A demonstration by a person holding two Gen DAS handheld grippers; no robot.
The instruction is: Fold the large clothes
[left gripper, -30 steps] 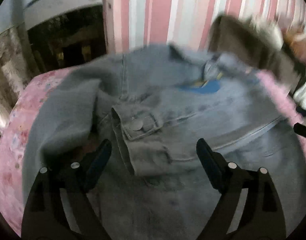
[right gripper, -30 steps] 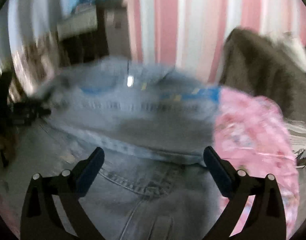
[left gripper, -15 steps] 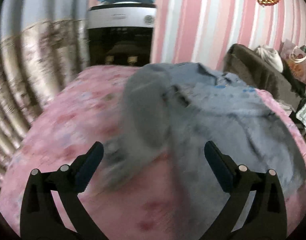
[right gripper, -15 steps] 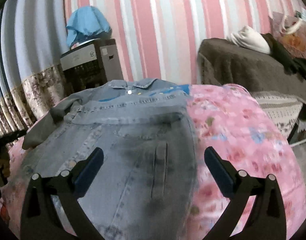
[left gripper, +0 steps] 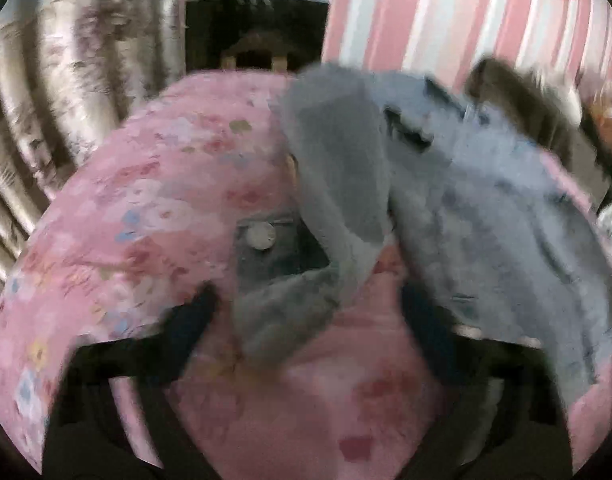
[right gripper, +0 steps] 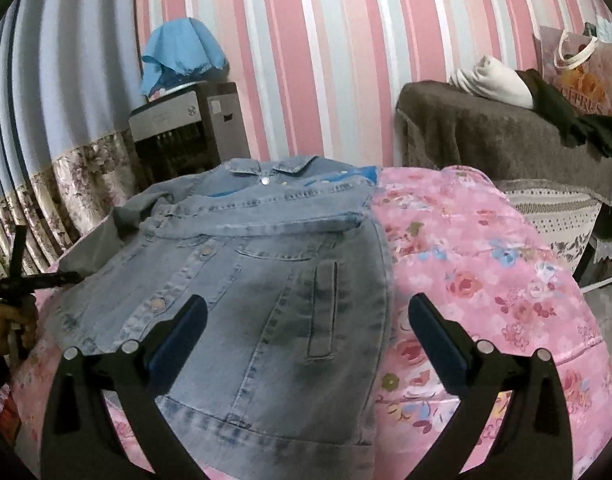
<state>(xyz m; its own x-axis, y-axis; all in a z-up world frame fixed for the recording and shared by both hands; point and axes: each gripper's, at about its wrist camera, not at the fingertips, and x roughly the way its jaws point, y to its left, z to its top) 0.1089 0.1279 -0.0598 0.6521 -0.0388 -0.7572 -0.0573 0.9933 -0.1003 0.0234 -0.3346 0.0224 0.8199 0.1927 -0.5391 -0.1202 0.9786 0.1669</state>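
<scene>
Since a second ago the left gripper has swung out over the sleeve of the denim jacket, and its jaws have just been closing, with the cuff lying between them; blur hides whether they press it yet. Denim looks heavy and floppy but not slippery; the thick cuff seam is a good hold.

From the right wrist, the right gripper hangs spread wide over the jacket's front panel, holding nothing. The jacket lies flat on the pink floral bedcover.
</scene>
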